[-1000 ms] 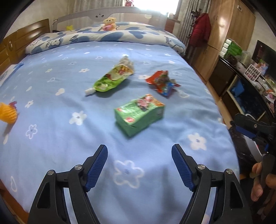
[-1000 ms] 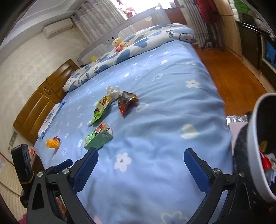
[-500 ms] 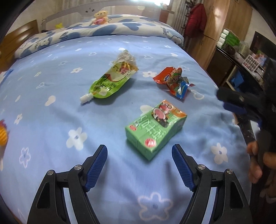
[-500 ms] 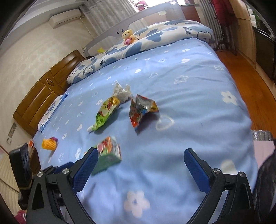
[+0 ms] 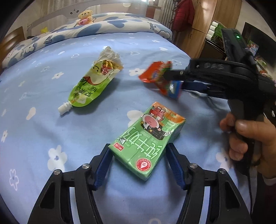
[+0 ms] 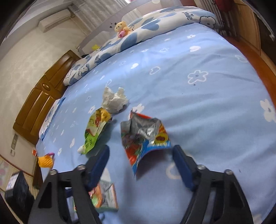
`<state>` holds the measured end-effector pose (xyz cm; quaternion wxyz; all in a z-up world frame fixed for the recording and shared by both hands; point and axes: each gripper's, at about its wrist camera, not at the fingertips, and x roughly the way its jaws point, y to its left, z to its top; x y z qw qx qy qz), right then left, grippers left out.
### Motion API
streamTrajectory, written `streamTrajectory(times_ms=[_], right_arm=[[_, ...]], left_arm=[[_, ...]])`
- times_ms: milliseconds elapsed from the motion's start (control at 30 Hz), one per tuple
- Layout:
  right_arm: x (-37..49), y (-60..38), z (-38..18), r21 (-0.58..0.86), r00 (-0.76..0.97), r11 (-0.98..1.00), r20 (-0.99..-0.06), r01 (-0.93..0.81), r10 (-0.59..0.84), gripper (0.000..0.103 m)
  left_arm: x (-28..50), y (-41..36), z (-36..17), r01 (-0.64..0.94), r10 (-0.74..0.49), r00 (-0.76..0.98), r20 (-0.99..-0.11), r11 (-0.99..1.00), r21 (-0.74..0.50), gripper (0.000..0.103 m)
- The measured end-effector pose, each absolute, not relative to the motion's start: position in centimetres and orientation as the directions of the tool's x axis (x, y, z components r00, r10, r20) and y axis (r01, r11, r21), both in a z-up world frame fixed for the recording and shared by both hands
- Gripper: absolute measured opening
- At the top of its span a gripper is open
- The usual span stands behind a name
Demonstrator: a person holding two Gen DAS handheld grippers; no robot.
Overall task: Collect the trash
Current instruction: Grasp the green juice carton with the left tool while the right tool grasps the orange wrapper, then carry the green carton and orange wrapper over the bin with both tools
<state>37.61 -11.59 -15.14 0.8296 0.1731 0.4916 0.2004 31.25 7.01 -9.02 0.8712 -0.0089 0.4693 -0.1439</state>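
A green milk carton (image 5: 148, 137) lies flat on the blue flowered bedspread (image 5: 43, 120). My left gripper (image 5: 138, 148) straddles its near end, jaws closing, and both pads touch the carton's sides. A torn red and blue snack wrapper (image 6: 144, 137) lies between the fingers of my right gripper (image 6: 141, 149). Those jaws are closing too, with gaps still showing on both sides. The left wrist view shows the right gripper (image 5: 172, 81) around the wrapper (image 5: 157, 74), with a hand (image 5: 248, 137) on its handle. A green drink pouch (image 5: 93, 82) and a crumpled tissue (image 6: 114, 101) lie further out.
A yellow-orange object (image 6: 45, 160) sits near the bed's left edge. A small teddy (image 5: 85, 16) rests on the pillows at the head. A wooden headboard (image 6: 43, 96) stands to the left, and wardrobes and a dark desk (image 5: 215, 50) to the right.
Both grippers came forward and down over the bed and their jaws narrowed. The carton now sits between the left fingers and the wrapper between the right ones.
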Motion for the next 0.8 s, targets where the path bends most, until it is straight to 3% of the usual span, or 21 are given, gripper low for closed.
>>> streamTrajectory(times_ms=[33,100,433,800], right_arm=[[37.9,-11.5,-15.3,0.482,0.432,0.861,-0.750,-0.160,0.500,0.033],[38.0,-11.8,-15.9,0.503,0.406,0.852,-0.755,-0.145,0.515,0.006],[32.6,-16.5,-14.0,0.562,0.455,0.820,-0.706,-0.107,0.543,0.001],[23.6,-21.2,-10.6,0.526,0.541,0.845,-0.683,-0.101,0.490,0.001]], left_arm=[[31.2,6.9,-9.0,0.238,-0.255,0.524,-0.813,0.960,-0.148,0.061],[30.9,6.7,-8.8,0.229,-0.250,0.534,-0.808,0.962,-0.147,0.058],[28.1,6.9,-7.2,0.062,-0.211,0.587,-0.781,0.974,-0.217,0.055],[23.9,2.8,-4.4,0.125,-0.257,0.605,-0.754,0.965,-0.229,0.055]])
